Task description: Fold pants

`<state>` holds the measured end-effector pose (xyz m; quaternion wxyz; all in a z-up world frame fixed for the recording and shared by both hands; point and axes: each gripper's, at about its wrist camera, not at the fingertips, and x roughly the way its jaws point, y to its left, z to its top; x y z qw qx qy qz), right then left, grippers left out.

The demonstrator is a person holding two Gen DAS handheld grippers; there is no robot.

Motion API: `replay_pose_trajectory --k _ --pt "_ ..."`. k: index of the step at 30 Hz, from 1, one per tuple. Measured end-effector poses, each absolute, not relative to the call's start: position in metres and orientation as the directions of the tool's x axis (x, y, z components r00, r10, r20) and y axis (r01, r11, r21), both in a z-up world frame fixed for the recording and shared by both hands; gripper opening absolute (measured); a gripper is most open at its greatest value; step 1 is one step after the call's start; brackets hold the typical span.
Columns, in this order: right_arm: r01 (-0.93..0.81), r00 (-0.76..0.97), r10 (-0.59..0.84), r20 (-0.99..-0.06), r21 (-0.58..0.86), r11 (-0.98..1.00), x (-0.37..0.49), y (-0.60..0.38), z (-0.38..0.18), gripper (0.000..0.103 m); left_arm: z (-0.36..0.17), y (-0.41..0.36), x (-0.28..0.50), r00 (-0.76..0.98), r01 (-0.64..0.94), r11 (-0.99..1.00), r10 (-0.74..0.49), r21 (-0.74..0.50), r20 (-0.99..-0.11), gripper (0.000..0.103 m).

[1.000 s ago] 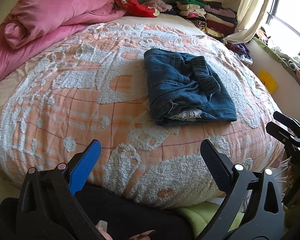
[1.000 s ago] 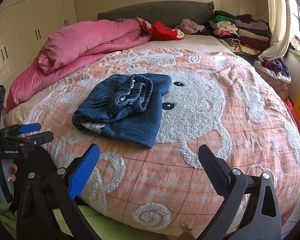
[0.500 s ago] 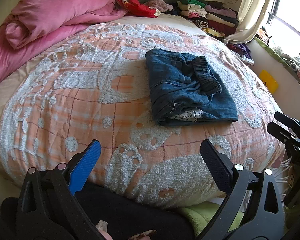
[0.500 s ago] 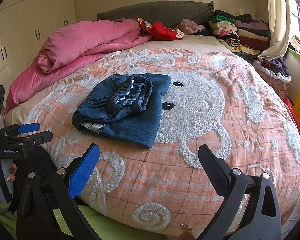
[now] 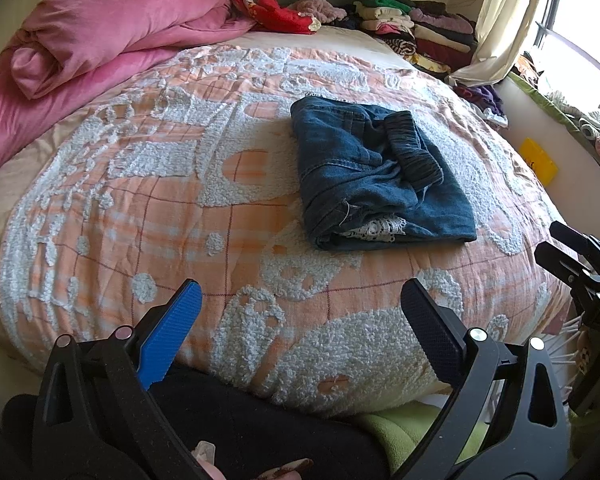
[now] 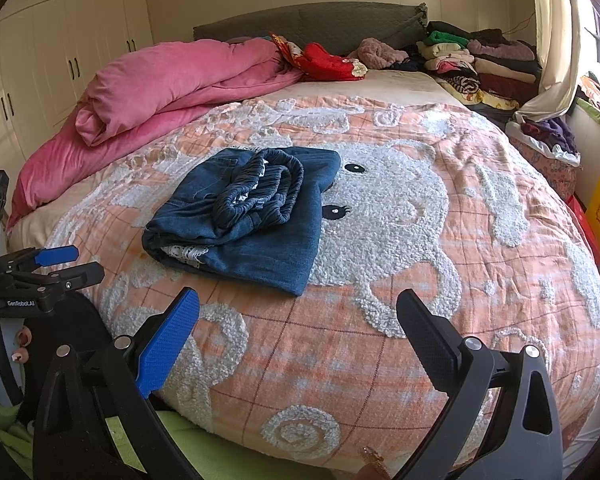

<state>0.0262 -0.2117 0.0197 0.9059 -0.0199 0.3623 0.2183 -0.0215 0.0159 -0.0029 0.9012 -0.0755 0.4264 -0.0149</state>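
Folded denim pants [image 5: 380, 176] [image 6: 244, 212] lying in a compact bundle on the orange-and-white bedspread [image 5: 180, 200] [image 6: 420, 280], elastic waistband on top, white lace showing at the near edge. Left gripper [image 5: 300, 320] and right gripper [image 6: 298, 320] both spread wide, empty, held near the bed's foot, apart from the pants. Beyond, a rolled pink duvet [image 5: 112, 32] [image 6: 172, 84] and stacked clothes [image 5: 420, 32] [image 6: 480, 64] by the headboard.

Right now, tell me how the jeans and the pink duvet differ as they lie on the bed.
The jeans are dark blue denim; the pink duvet is plush pink.
The jeans are folded into a flat, compact packet with the elastic waistband on top; the pink duvet is heaped in a loose roll.
The jeans sit mid-bed on the orange bedspread; the pink duvet lies along the wardrobe side.
Neither is touched by a hand-held gripper.
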Motion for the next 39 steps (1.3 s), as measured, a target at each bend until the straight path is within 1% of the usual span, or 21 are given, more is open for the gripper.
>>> replay_pose_trajectory --k 27,33,37,39 --pt "-0.385 0.649 0.356 -0.673 0.113 0.916 0.031 -0.218 0.016 0.098 -0.006 0.015 -0.024 0.625 -0.031 0.989 -0.095 -0.146 -0.775 0.093" --pt "-0.350 0.663 0.322 -0.676 0.100 0.931 0.038 -0.233 0.012 0.098 -0.012 0.019 -0.014 0.604 -0.068 0.991 -0.052 -0.117 -0.795 0.093" --pt "-0.289 0.688 0.272 -0.673 0.089 0.953 0.049 -0.260 0.011 0.098 -0.023 0.042 0.003 0.565 -0.163 0.985 0.053 -0.049 -0.823 0.093" --pt "-0.242 0.698 0.237 -0.676 0.089 0.966 0.060 -0.280 0.010 0.098 -0.024 0.060 0.011 0.558 -0.206 0.978 0.083 -0.041 -0.826 0.093"
